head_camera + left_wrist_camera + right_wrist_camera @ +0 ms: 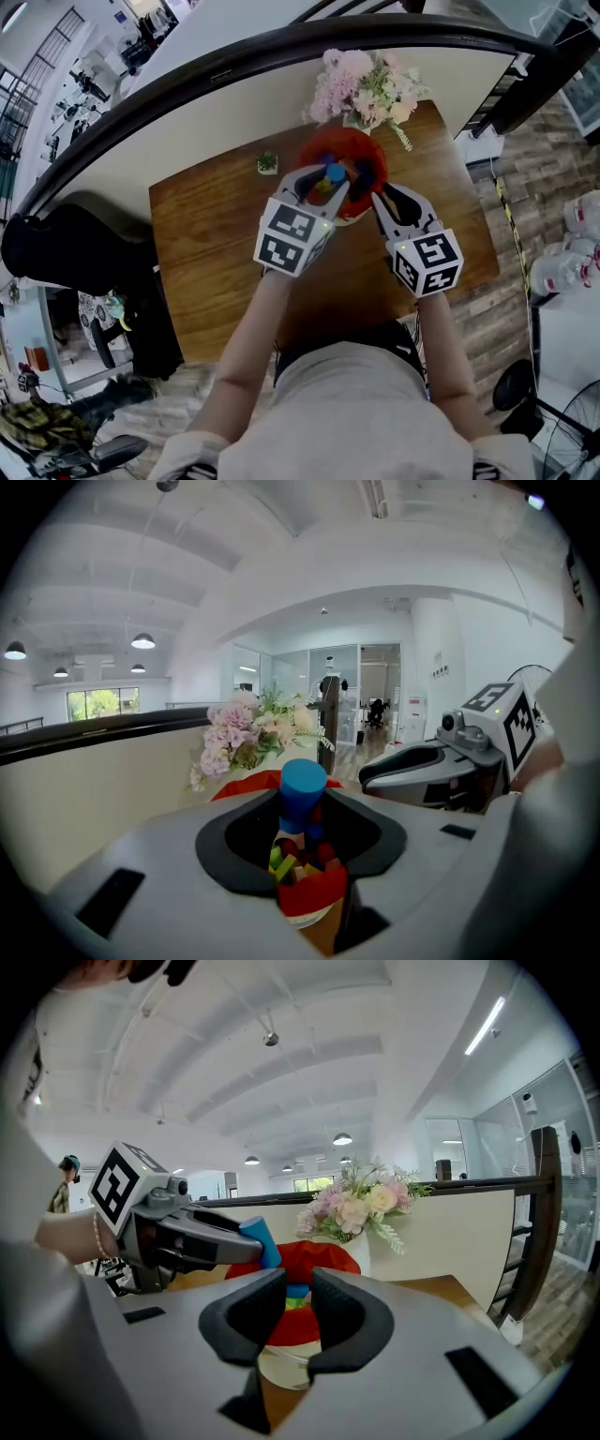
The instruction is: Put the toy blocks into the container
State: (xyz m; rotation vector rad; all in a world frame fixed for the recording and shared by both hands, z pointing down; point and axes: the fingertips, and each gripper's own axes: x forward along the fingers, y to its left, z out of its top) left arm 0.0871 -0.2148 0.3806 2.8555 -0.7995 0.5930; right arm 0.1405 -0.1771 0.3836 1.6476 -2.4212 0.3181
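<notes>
blue block (303, 782) clenched between left gripper (325, 184) jaws, over red container (361, 142), right gripper (298, 1299) jaws slightly parted, empty

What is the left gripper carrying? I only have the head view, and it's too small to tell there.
Observer: The left gripper view shows the left gripper clamped on a blue cylinder.
Operator: Is it near the container?
Observer: Yes. The red container lies just beyond the jaws, with mixed blocks already inside.
Operator: And the right gripper?
Observer: The right gripper view shows the right gripper with a narrow gap and nothing between its jaws.
</notes>
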